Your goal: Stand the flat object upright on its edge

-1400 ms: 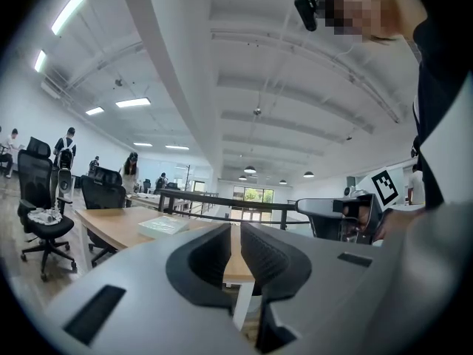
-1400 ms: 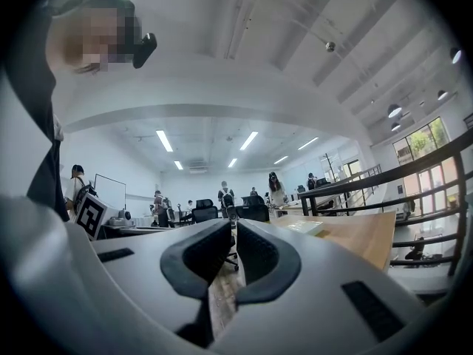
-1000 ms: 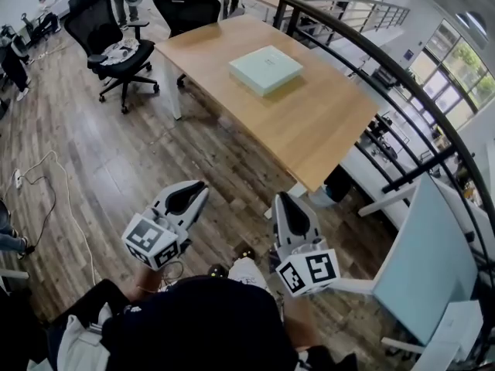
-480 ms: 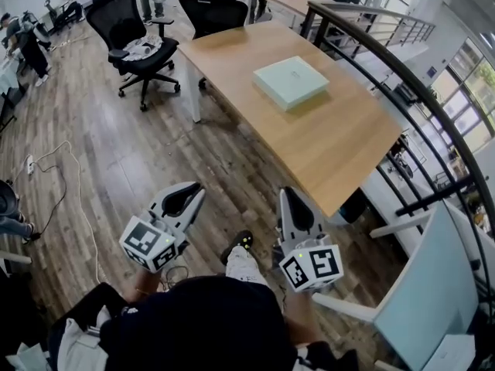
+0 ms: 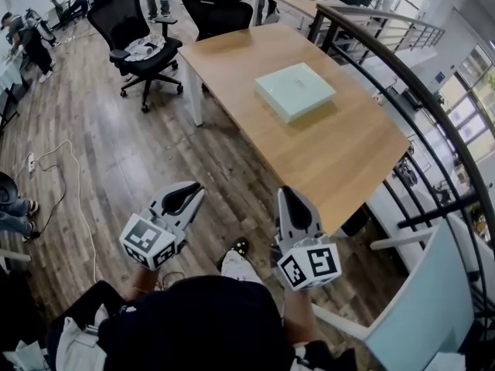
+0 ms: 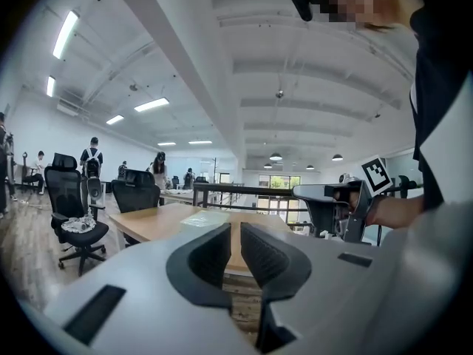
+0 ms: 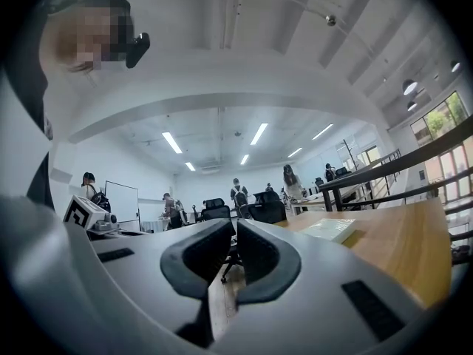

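Flat box [image 5: 295, 90] lies broad face down on the desk [image 5: 348, 157], not on edge. Near-square outline, so no clear long axis. Its sides run roughly parallel with the desk edges, and in the head view one corner points toward the camera. It sits around the middle of the desk's width, toward the far half.

Desk: light wood top, white legs, nothing else seen on it. Wood-plank floor [image 5: 139, 153]. Black office chairs [image 5: 128, 29] stand at the far end, a dark railing [image 5: 387, 56] runs along the right side, and a white cable [image 5: 77, 207] lies on the floor at left. Open office, ceiling strip lights, people far in the background.

Box looks pale green, thin, with a plain flat top and a small faint mark near its centre.

Left tongs [image 5: 188, 194] are closed together with nothing in them. Right tongs [image 5: 288, 198] are the same, closed and empty. Both hang over the floor, short of the desk's near corner and well apart from the box.
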Demonstrator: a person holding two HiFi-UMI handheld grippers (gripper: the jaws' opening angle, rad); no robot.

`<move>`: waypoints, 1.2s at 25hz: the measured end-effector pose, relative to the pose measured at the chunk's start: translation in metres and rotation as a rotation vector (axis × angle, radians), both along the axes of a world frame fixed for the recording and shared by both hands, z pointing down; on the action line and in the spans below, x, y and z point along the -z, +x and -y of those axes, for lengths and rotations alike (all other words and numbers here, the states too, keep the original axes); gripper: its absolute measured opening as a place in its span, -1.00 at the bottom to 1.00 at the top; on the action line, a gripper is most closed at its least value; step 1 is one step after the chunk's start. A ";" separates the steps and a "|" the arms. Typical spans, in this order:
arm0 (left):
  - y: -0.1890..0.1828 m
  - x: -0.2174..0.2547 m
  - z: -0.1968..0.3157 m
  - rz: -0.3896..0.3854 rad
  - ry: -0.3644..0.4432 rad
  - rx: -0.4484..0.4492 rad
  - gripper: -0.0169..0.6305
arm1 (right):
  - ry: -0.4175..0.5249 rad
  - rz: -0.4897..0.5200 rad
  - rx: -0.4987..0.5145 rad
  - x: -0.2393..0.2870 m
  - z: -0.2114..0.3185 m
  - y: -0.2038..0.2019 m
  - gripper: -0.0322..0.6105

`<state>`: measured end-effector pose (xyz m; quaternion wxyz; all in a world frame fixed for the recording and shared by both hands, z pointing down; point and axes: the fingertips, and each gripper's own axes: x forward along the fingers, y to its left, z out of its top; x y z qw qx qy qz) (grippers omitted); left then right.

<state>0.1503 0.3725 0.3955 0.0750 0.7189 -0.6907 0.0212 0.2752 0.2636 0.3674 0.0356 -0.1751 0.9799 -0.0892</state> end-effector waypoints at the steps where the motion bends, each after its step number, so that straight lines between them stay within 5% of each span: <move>1: -0.004 0.000 0.009 -0.001 -0.002 -0.001 -0.79 | -0.006 -0.001 -0.003 -0.001 0.009 -0.003 -0.79; 30: -0.070 -0.007 0.180 -0.017 -0.034 -0.028 -0.79 | -0.026 0.004 -0.030 -0.017 0.173 -0.061 -0.79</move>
